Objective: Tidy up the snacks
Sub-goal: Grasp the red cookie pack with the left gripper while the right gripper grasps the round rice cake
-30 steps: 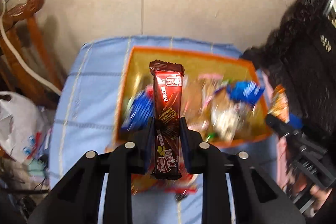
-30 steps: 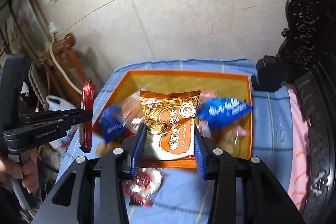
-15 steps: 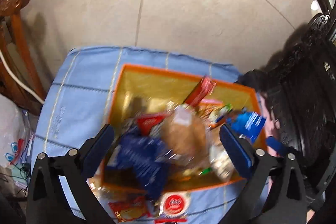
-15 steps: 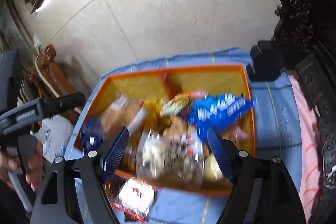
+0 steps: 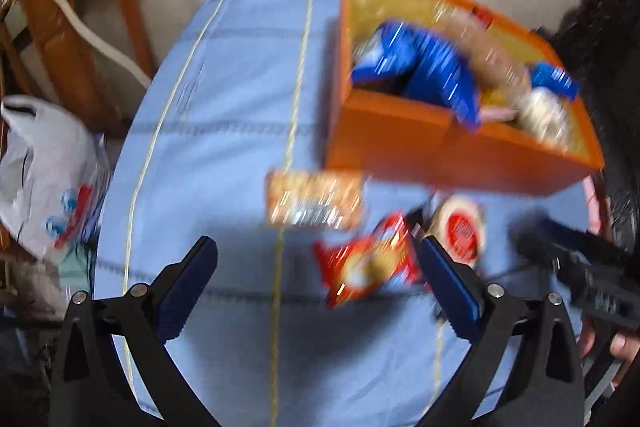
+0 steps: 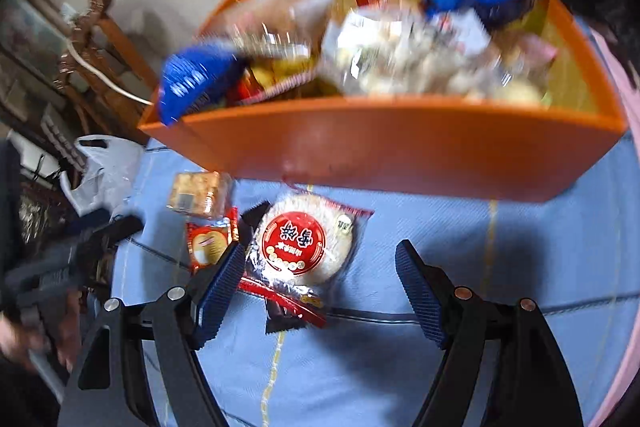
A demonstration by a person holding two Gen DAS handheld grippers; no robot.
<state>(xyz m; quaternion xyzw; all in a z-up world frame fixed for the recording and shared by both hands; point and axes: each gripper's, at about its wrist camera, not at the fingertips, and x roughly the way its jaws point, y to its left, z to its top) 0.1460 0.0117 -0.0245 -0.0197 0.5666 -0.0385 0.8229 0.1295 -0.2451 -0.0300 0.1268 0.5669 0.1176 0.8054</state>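
Left tool (image 5: 316, 275): gaping wide, empty, over blue cloth (image 5: 224, 99).
Right tool (image 6: 320, 287): spread, having just been opening, nothing pinched, hovering by round cracker pack (image 6: 304, 239).
Orange box (image 6: 400, 147): holding snacks.

Left gripper (image 5: 318, 279), right gripper (image 6: 320, 291): black arms, blue ribbed pads, silver/copper screws

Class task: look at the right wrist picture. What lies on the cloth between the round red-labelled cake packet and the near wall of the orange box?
Nothing: in the right wrist view, only bare blue cloth separates the round cake packet from the orange box.
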